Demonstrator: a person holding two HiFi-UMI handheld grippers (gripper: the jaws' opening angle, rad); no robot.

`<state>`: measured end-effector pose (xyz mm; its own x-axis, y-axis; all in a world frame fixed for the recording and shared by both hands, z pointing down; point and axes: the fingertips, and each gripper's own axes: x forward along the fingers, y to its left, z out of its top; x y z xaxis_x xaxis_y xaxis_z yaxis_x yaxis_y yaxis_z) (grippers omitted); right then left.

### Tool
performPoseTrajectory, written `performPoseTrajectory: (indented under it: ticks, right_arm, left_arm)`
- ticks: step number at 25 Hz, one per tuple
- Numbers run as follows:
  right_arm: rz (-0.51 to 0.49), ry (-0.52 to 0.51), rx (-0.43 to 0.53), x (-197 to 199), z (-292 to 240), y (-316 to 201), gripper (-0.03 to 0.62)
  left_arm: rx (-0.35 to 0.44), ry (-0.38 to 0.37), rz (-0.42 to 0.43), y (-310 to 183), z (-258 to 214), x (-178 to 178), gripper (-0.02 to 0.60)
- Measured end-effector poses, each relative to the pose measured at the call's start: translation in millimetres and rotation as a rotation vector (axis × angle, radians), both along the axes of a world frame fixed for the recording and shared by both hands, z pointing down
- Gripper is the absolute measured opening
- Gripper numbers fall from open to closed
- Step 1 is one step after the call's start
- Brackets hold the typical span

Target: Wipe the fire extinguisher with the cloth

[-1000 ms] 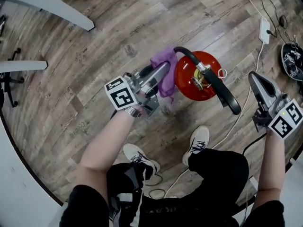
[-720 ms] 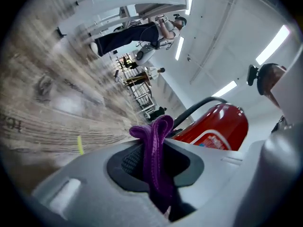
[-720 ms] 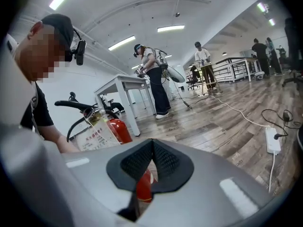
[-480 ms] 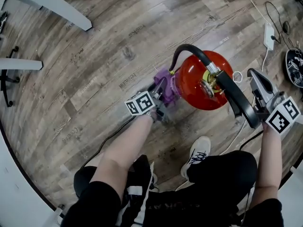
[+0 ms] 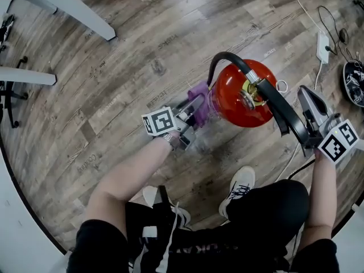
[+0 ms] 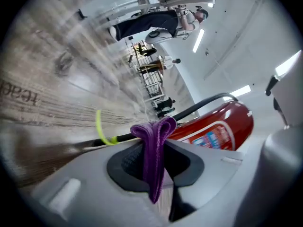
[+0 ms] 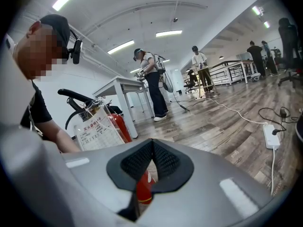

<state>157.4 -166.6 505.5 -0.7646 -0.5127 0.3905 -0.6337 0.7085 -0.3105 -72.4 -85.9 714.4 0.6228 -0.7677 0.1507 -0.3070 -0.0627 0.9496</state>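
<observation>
Wiping under way: left gripper [image 5: 195,106] nipped nearly shut on folded purple cloth [image 5: 199,91], laid against the left flank of the red fire extinguisher [image 5: 239,104] standing on the plank floor [image 5: 131,44]; right gripper [image 5: 303,94] fully closed, empty, beside the black hose [image 5: 278,110]. Next, probably: stroking along the shell, pinch kept firm. Farther off, inspection card [image 7: 99,132] in Chinese print, illegible; cylinder label blurred
</observation>
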Motion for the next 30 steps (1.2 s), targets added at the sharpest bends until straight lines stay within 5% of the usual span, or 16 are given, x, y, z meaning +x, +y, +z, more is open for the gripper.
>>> performPoseTrajectory:
  ticks: [2, 7, 13, 20, 30]
  right_arm:
    - [0.015, -0.01, 0.001, 6, 2, 0, 0.003]
    - [0.028, -0.028, 0.0, 10, 6, 3, 0.003]
    - [0.023, -0.032, 0.015, 8, -1, 3, 0.003]
    - [0.022, -0.028, 0.003, 13, 7, 8, 0.003]
    - [0.021, 0.001, -0.071, 17, 48, 24, 0.003]
  left_arm:
    - [0.065, 0.06, 0.061, 1, -53, 1, 0.072]
    - [0.38, 0.131, 0.185, -1, -211, 1, 0.072]
    - [0.628, 0.095, 0.403, 32, -306, 35, 0.074]
    - [0.467, 0.084, 0.531, 56, -233, 68, 0.071]
    - [-0.055, -0.072, 0.46, 68, 7, 68, 0.071]
